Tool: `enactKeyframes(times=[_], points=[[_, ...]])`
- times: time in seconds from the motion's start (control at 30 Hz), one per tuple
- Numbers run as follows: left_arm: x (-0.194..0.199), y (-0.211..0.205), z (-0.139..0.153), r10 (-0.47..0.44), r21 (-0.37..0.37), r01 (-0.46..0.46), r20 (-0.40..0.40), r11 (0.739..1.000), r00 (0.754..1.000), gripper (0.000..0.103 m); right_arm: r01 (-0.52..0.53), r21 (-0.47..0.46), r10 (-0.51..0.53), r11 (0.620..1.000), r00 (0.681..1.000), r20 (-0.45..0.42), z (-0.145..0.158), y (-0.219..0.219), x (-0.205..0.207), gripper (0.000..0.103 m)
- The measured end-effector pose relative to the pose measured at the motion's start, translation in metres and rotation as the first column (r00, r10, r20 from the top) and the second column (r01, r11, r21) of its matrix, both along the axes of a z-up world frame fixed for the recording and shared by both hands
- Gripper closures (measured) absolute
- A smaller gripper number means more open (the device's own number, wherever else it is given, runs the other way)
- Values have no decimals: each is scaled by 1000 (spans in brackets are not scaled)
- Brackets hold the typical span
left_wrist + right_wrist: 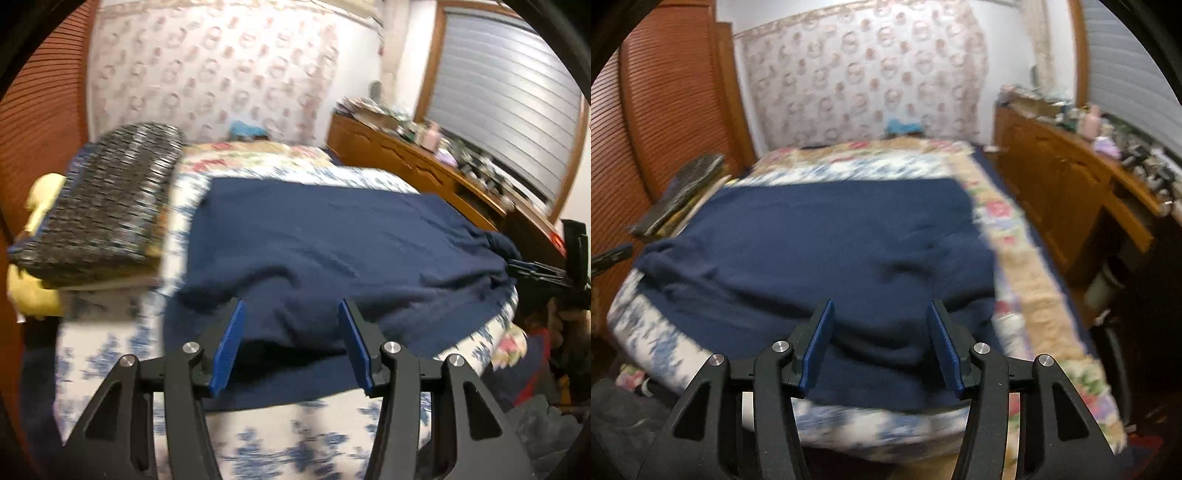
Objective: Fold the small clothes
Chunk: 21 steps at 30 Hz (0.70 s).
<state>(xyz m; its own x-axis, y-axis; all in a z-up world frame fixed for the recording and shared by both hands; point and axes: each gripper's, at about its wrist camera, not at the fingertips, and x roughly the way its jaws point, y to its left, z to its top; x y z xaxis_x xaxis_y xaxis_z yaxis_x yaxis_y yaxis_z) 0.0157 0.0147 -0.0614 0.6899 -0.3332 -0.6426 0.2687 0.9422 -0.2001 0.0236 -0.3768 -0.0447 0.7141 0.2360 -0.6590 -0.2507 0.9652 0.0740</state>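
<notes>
A navy blue garment [325, 240] lies spread flat on the bed, wrinkled along its near edge. In the left wrist view my left gripper [291, 306] hovers over that near edge, open, with cloth below the blue pads [231, 347] but not pinched. The right gripper [535, 269] shows at the far right, beside a bunched corner of the garment. In the right wrist view the same garment [831, 240] fills the bed, and my right gripper [879, 306] stands open above its near hem. The tip of the left gripper [609, 258] peeks in at the left edge.
The bed carries a blue-and-white floral quilt [122, 350] with a flowered border [1030, 280]. A stack of folded clothes [107, 206], dark patterned on top and yellow beneath, sits at the left. A cluttered wooden dresser [1071, 184] runs along the right; louvred wooden doors [665, 110] stand left.
</notes>
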Motion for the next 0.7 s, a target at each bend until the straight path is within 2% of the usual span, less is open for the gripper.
enactKeyframes(times=[0.2,0.4,0.47,0.53,0.57,0.63,0.7], points=[[2,-46,-13,-154,-5,154,-47,988,987,58,-102,7,102,995,991,-87,-29,44,2,60],[10,-76,-25,-238,7,240,-106,971,965,58,-103,-12,101,995,989,-111,-39,57,9,61],[12,-83,-28,-247,27,252,-117,967,962,58,-87,-6,86,996,990,-110,-40,55,12,73],[11,-87,-29,-248,50,254,-109,966,963,59,-80,-8,79,997,991,-106,-41,56,15,94],[11,-88,-28,-250,51,257,-110,965,962,61,-93,0,92,996,990,-107,-41,57,16,96],[12,-88,-28,-239,72,247,-107,966,965,80,-107,0,107,994,990,-96,-40,58,14,100],[11,-84,-28,-228,98,238,-108,966,968,90,-127,26,129,992,988,-88,-35,55,10,101]])
